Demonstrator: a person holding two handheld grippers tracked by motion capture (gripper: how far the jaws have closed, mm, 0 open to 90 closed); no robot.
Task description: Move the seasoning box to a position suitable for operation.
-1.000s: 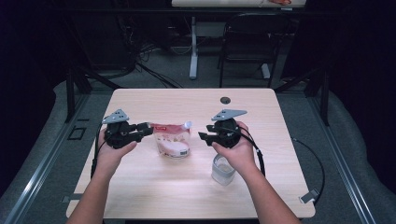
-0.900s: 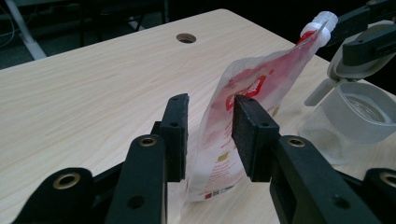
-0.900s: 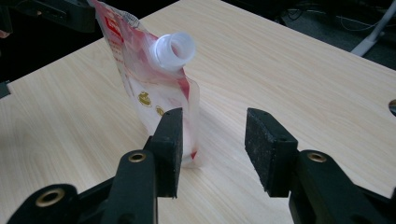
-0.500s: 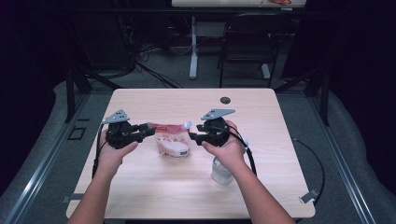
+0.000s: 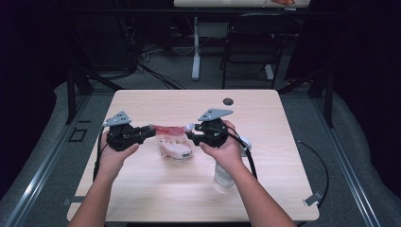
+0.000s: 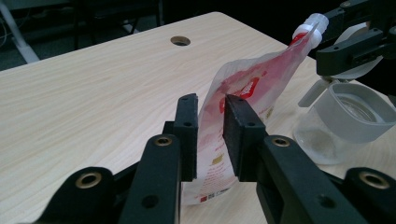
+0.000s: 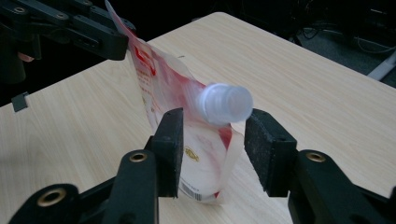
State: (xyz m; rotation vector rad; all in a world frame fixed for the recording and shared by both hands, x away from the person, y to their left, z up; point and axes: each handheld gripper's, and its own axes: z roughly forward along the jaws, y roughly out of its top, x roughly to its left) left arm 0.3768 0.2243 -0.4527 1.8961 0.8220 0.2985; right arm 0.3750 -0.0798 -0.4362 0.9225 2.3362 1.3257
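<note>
On pale wood table (image 5: 142, 194), dark room: left claw (image 6: 211, 135) just closed, pinching pouch (image 6: 243, 102); right claw (image 7: 212, 149) open around cap (image 7: 224, 103).

One pouch (image 5: 173, 142) out there, with one white cap (image 7: 224, 103). One clear jar (image 6: 343, 123) beside it. Two grippers in play, left (image 5: 150, 132) and right (image 5: 190, 134). One table (image 5: 156, 104), one hole (image 5: 228, 101) in it.
</note>
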